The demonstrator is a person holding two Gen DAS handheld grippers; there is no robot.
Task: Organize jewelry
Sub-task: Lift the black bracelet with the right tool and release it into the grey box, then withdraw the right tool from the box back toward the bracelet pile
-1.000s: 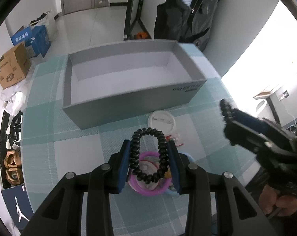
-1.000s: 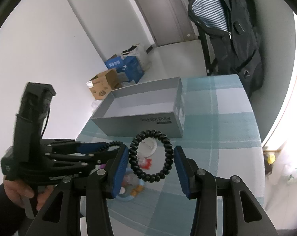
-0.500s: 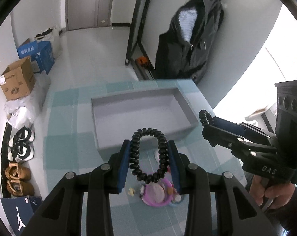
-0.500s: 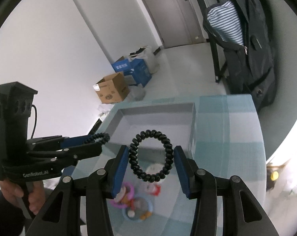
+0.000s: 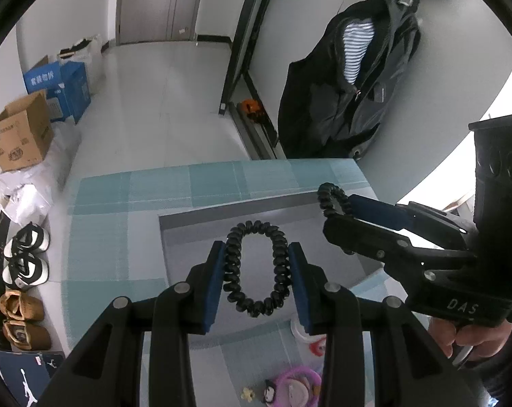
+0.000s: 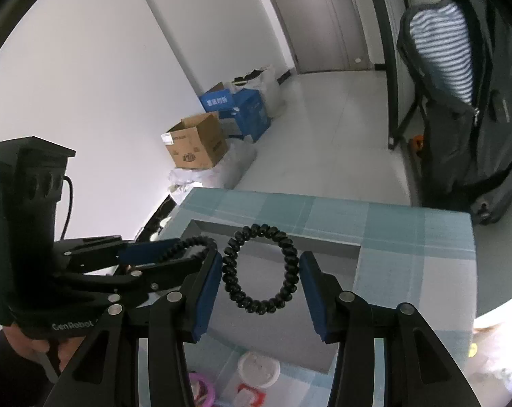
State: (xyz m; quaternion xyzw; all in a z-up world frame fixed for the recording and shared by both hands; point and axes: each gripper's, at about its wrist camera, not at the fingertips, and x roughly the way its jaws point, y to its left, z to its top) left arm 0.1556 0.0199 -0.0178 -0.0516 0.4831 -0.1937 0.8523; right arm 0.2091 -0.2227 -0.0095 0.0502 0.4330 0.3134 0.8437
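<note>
Two black coil bracelets: left tongs pinch one, right tongs the other.

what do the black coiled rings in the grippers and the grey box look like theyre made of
Black spiral hair tie in the left gripper: likely glossy plastic, its coils catching highlights. The one in the right gripper looks the same. Grey box: probably matte cardboard, with thin flat walls and no shine.
</note>
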